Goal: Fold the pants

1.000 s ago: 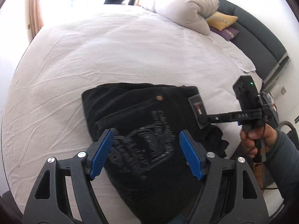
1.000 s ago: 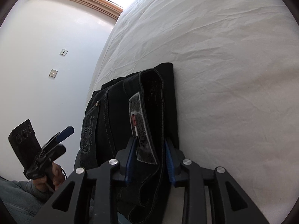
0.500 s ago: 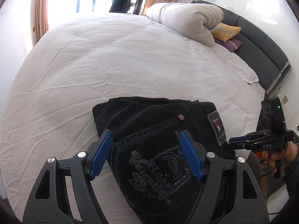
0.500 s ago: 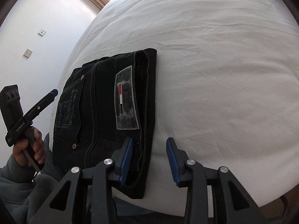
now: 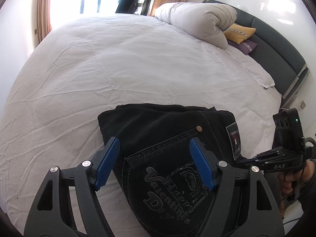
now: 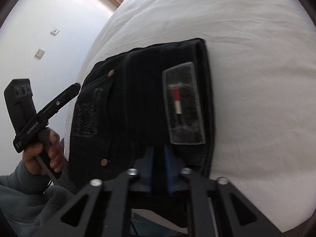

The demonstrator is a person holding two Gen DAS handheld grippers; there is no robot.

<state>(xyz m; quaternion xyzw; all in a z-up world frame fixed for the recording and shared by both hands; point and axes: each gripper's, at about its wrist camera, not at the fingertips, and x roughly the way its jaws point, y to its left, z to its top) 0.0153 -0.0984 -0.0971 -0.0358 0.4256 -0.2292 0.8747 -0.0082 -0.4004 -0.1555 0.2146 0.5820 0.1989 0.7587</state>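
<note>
Item: black pants, denim, folded into a compact rectangle. Location: lower centre of the left wrist view, lying flat on the white bed close to its near edge. Back pocket with embossed lettering faces up; waistband patch sits along the right-hand edge in the right wrist view.

Left hand-held gripper: blue pads standing well apart, poised over the pocket and not visibly gripping the cloth; judged to be free to press or smooth the stack.

Right hand-held gripper: pads drawn together on the near edge of the pants below the patch, dark fabric pinched between them; probably to tug or square that edge.

Background: rolled duvet, yellow cushion, upper right.

Status: fold looks almost complete.
</note>
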